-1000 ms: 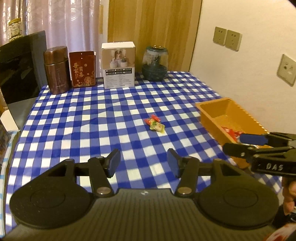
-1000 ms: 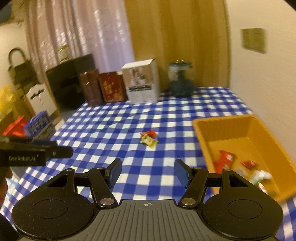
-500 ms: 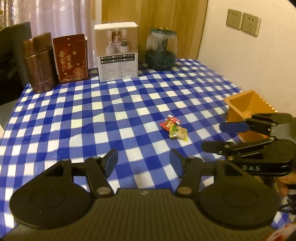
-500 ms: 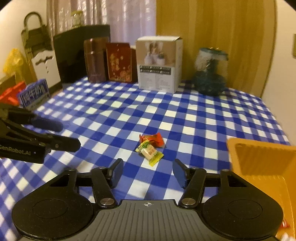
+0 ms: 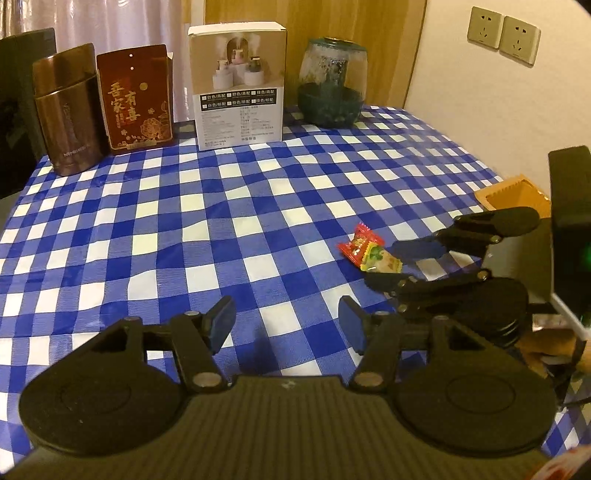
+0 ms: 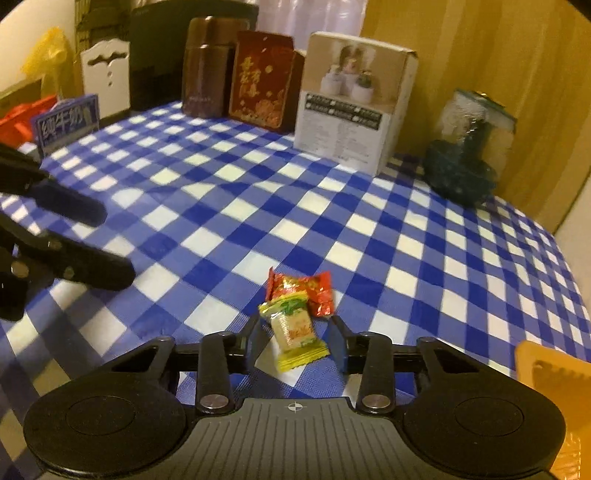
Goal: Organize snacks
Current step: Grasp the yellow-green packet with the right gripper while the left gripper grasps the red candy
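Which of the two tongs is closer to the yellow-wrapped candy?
Right. The right tongs have just been closing around the yellow-wrapped candy, not yet pinching it. The left tongs hover open, off to its side.

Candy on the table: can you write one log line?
right claw: closing around yellow candy, not gripped | left claw: open, empty | red candy: on cloth

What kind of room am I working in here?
Probably a home, a dining or living corner: a table with a blue-and-white checked tablecloth against a wall with sockets, sheer curtains behind, and household goods such as a brown canister and a glass jar.
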{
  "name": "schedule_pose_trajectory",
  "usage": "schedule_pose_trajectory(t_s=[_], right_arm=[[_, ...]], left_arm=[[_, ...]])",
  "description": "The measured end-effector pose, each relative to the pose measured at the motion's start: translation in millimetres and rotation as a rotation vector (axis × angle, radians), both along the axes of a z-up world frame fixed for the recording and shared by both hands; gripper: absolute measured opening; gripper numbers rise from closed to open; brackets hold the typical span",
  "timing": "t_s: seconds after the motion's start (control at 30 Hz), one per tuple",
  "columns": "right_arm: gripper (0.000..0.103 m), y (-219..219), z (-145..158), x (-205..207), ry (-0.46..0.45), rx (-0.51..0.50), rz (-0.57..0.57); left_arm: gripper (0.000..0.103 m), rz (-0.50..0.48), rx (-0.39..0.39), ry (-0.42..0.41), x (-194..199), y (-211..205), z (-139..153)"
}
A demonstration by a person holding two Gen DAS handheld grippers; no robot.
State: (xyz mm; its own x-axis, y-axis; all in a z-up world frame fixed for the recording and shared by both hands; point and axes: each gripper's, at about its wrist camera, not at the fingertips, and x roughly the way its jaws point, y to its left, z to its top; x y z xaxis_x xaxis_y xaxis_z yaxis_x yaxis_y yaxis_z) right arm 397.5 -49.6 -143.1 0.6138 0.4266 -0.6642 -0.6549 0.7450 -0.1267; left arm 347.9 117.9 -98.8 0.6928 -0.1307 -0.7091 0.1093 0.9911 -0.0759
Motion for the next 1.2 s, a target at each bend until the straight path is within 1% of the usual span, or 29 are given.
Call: schedule_pose_trajectory(t_s=[0.03, 0.07, 0.1, 0.17, 0.23, 0.33, 0.37, 0.43, 0.5, 0.67, 0.73, 0.8, 0.87, 0.9, 0.97, 1.03, 1.07, 1.2], right_arm=[[0.037, 0.6, -0.8, -0.3, -0.002, 0.004, 0.003], [0.033, 0.1, -1.2, 0.8, 0.004, 0.012, 0.0], [0.023, 0.9, -0.4, 2.1, 0.012, 0.016, -0.005], [0.023, 0.2, 0.9, 2.2, 0.025, 0.018, -0.024], [0.022, -4.8, 5.6, 1.1, 0.06, 0.042, -0.064], [0.022, -23.6, 18.1, 4.3, 0.123, 0.147, -0.184], [0.022, -32.4, 22.4, 5.8, 0.144, 0.186, -0.24], [0.022, -45.7, 29.6, 7.8, 0.164, 0.245, -0.307], [0.022, -54.2, 36.1, 8.6, 0.158, 0.28, -0.335], [0.022, -61.5, 42.4, 11.8, 0.138, 0.306, -0.355], [0.022, -63.0, 44.1, 13.5, 0.13, 0.317, -0.355], [0.022, -65.7, 45.3, 12.1, 0.118, 0.32, -0.352], [0.022, -66.2, 45.2, 11.2, 0.107, 0.314, -0.349], [0.022, -67.2, 44.4, 11.4, 0.106, 0.313, -0.351], [0.022, -68.5, 42.1, 13.5, 0.11, 0.316, -0.355], [0.022, -70.0, 40.6, 15.3, 0.116, 0.317, -0.36], [0.022, -70.6, 40.2, 15.8, 0.119, 0.321, -0.361], [0.022, -71.0, 39.9, 15.6, 0.125, 0.326, -0.364]], left_arm=[[0.058, -0.001, -0.003, 0.004, 1.2, 0.1, -1.5], [0.058, -0.002, -0.007, 0.007, 2.3, -0.2, -2.6], [0.058, -0.004, -0.01, 0.008, 3.6, -0.5, -4.0], [0.058, -0.011, -0.013, 0.008, 6.6, -1.5, -6.6], [0.058, -0.022, -0.009, 0.004, 9.8, -3.8, -8.8], [0.058, -0.059, -0.001, -0.013, 15.6, -9.1, -10.7], [0.058, -0.077, 0.006, -0.023, 18.6, -12.3, -11.2], [0.058, -0.118, 0.022, -0.042, 23.8, -19.3, -12.5], [0.058, -0.174, 0.042, -0.063, 31.5, -27.8, -14.8], [0.057, -0.296, 0.103, -0.122, 52.1, -47.8, -18.9], [0.054, -0.332, 0.131, -0.131, 60.5, -54.6, -23.8], [0.047, -0.356, 0.126, -0.122, 68.1, -57.9, -30.0], [0.044, -0.378, 0.124, -0.114, 73.1, -60.7, -37.0], [0.04, -0.386, 0.13, -0.108, 75.5, -61.9, -40.5], [0.037, -0.396, 0.142, -0.102, 77.9, -65.1, -46.1], [0.032, -0.398, 0.137, -0.106, 79.0, -66.0, -48.7], [0.028, -0.398, 0.13, -0.105, 79.3, -66.0, -49.1], [0.026, -0.391, 0.138, -0.099, 76.4, -67.8, -47.9]])
